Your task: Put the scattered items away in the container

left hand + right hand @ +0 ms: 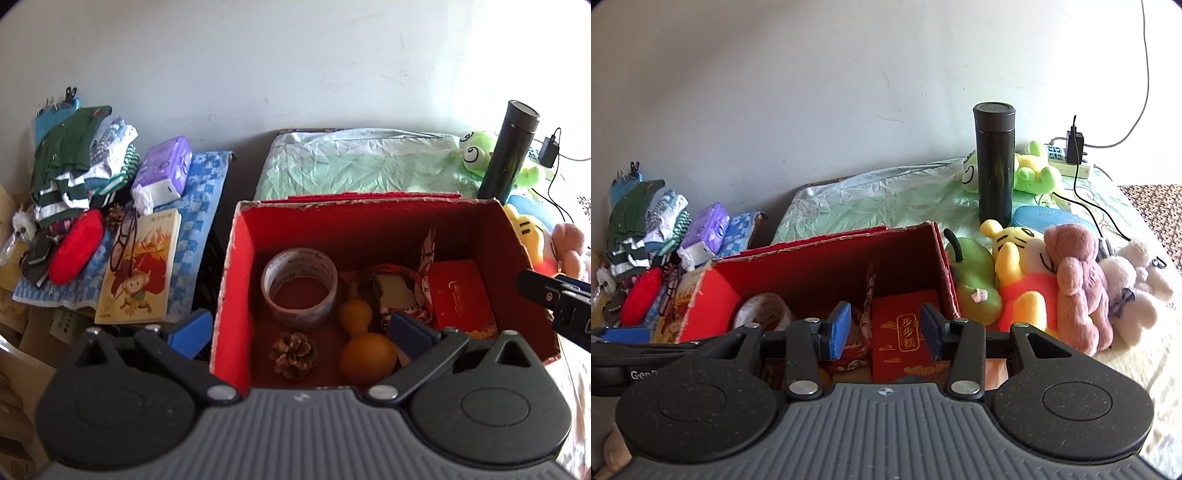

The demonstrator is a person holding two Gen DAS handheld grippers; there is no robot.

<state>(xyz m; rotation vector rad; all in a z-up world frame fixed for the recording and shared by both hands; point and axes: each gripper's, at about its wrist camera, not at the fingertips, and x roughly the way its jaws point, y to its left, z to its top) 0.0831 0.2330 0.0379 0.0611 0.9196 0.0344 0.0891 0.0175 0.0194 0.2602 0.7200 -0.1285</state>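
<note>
Pale wall is backing a bed with a crumpled green sheet [332, 166], where an open red cardboard box [236, 295] is sitting. Inside the box are lying a clear tape roll [299, 286], a brown pine cone [293, 354], an orange gourd [364, 343] and a red packet [908, 332]. Above the box, the left claw [299, 332] is gaping wide, empty; the right claw [884, 328] is standing half apart, gripping nothing. Right of the box, plush toys [1052, 280] are lying beside a black flask [993, 166].

A crumpled pale green sheet [354, 162] spreads behind, up against a plain white wall [295, 55]. At the far right a white power strip [1071, 166] lies on the sheet with a black charger plug [1075, 146] standing in it, black cables [1108, 218] trailing forward.
</note>
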